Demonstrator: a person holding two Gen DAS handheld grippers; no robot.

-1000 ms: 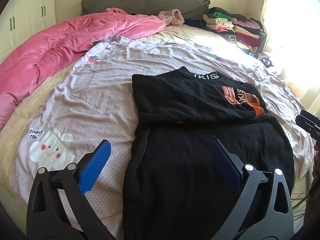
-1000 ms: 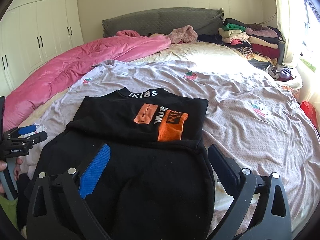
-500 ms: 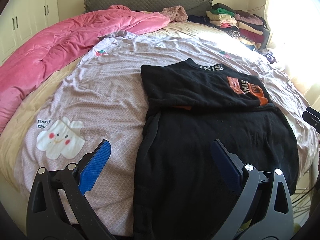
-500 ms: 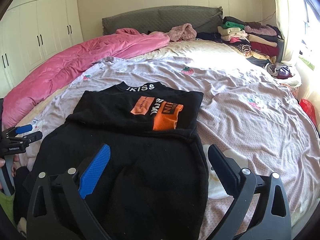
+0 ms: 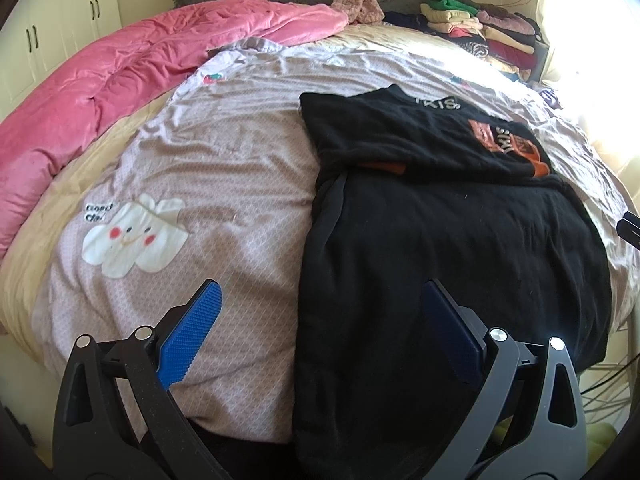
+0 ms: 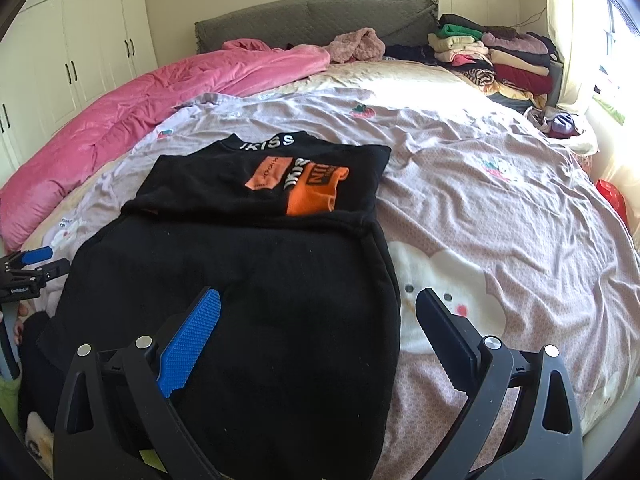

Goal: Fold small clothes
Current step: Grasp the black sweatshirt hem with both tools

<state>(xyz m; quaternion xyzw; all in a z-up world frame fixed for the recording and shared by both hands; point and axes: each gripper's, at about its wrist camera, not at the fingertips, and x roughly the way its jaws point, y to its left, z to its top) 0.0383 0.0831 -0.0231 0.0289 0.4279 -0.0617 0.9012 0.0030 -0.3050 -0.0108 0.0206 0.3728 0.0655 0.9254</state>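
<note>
A black garment (image 5: 448, 264) (image 6: 248, 300) with orange patches and white lettering lies on the bed, its upper part folded flat and its lower part draped over the near edge. My left gripper (image 5: 320, 336) is open above the garment's left edge, holding nothing. My right gripper (image 6: 320, 336) is open above the garment's right edge, also holding nothing. The left gripper's tip (image 6: 32, 264) shows at the left edge of the right wrist view, with a hand below it. A dark tip of the right gripper (image 5: 630, 228) shows at the right edge of the left wrist view.
A lilac patterned sheet (image 5: 208, 176) (image 6: 500, 208) covers the bed. A pink quilt (image 5: 132, 68) (image 6: 140, 112) lies along the left. Stacked folded clothes (image 5: 480, 28) (image 6: 496, 56) sit at the far right by the grey headboard (image 6: 312, 16). White wardrobes (image 6: 72, 52) line the left wall.
Both grippers have drawn back toward the bed's near edge, staying open. More of the garment's hanging lower part and the bed edge shows now.
</note>
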